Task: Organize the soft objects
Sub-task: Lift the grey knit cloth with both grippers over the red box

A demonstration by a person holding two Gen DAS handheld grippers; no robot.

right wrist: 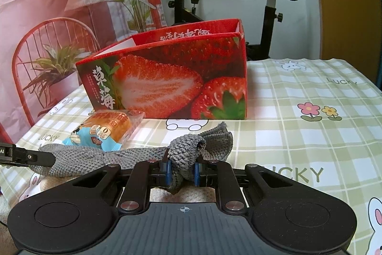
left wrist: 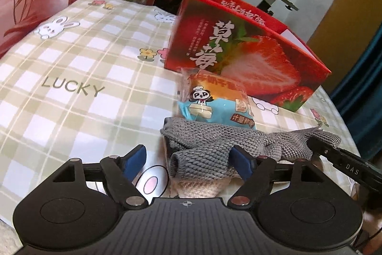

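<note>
**Grey knit cloth mid-handoff, box waiting behind**

So the grey knit cloth (right wrist: 191,149) sits low in the middle of both views, draped over something beige and fuzzy (left wrist: 198,188) on the checked counter (left wrist: 78,59). The right gripper (right wrist: 182,170) has its jaws pinching a bunched fold of that cloth, blue pads pressed into the knit on both sides. The left gripper (left wrist: 191,159) has its jaws spread wide: one pad stands clear over the counter, the other is right against the rolled end of the cloth, but nothing is squeezed.

Just behind the cloth, centre frame, is a wrapped bread snack (left wrist: 214,102) touching its far edge, and behind that the open red strawberry box (left wrist: 246,51).

My read: this is the gather-the-cloth step, with only 1 hand really holding. Next move probably calls for the left jaws to close on the loose rolled end, so both ends lift together without dragging the snack, then up over the box rim.
</note>
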